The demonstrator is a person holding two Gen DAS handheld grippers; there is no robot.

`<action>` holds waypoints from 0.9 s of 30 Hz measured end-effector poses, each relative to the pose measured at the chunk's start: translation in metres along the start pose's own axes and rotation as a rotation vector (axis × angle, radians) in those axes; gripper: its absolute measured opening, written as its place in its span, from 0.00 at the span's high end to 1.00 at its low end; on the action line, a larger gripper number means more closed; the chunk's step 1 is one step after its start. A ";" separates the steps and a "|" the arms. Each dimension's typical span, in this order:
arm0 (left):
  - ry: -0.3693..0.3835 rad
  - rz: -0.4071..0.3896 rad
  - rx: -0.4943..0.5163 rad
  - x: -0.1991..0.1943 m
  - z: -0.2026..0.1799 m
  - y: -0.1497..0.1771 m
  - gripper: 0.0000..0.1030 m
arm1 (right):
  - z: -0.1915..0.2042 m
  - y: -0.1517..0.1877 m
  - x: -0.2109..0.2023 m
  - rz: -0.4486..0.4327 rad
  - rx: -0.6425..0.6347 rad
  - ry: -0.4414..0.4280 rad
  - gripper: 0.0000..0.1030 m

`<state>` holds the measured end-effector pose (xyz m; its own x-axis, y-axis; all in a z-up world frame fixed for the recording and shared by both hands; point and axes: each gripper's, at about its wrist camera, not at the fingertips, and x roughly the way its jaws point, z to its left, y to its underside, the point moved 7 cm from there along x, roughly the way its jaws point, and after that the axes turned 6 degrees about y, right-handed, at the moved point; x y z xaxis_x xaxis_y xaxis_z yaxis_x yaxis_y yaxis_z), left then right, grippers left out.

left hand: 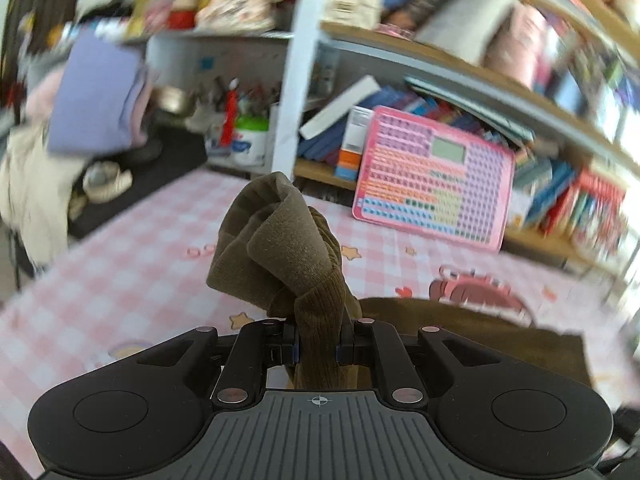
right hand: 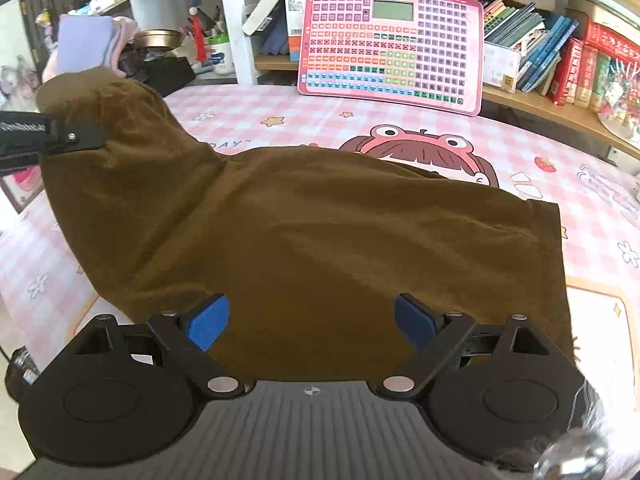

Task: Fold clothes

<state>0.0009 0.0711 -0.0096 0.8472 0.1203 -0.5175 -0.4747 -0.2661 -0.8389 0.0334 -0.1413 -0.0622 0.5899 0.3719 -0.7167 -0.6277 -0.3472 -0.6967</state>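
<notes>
**First fold only just begun**

Pink checked cloth covers the table, and I'll use the pink keyboard toy propped against the shelf at the far edge as my landmark. On the near side of that toy lies the brown garment, spread over the middle of the table with a cartoon print on the cloth showing just past its far hem.

My left gripper has its jaws nearly closed, pinching a bunched ribbed piece of the garment, a cuff or collar by the look of it. From the right wrist view that corner stands raised into a peak, well to the left of the toy, while the rest of the fabric drapes down to the table. My right gripper has its blue pads wide apart and holds nothing; it hangs over the near edge of the garment.

I judge the task early: one corner is lifted, no crease is laid yet, and the body looks flat in a single layer as far as I can see. All the folding is left.

For room, the cloth is bare between the garment and the toy, and to the right of it toward the books. Left of the toy the shelf holds a cup of pens and a bowl, close to the raised corner, so I'd swing inward, not outward. The table's left edge sits near too.
</notes>
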 end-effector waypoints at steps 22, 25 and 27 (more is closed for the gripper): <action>-0.019 0.275 0.411 0.018 -0.159 0.085 0.19 | -0.111 0.025 0.000 0.108 0.184 -0.177 0.13; -0.028 0.219 0.229 -0.001 -0.135 0.070 0.16 | -0.104 0.017 0.012 0.165 0.298 -0.315 0.13; -0.070 0.176 0.089 -0.017 -0.112 0.064 0.16 | -0.099 0.010 0.020 0.205 0.383 -0.419 0.13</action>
<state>-0.0165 -0.0553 -0.0356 0.7321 0.1460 -0.6654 -0.6360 -0.2035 -0.7444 0.0888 -0.2226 -0.0861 0.2363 0.6644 -0.7090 -0.8917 -0.1417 -0.4299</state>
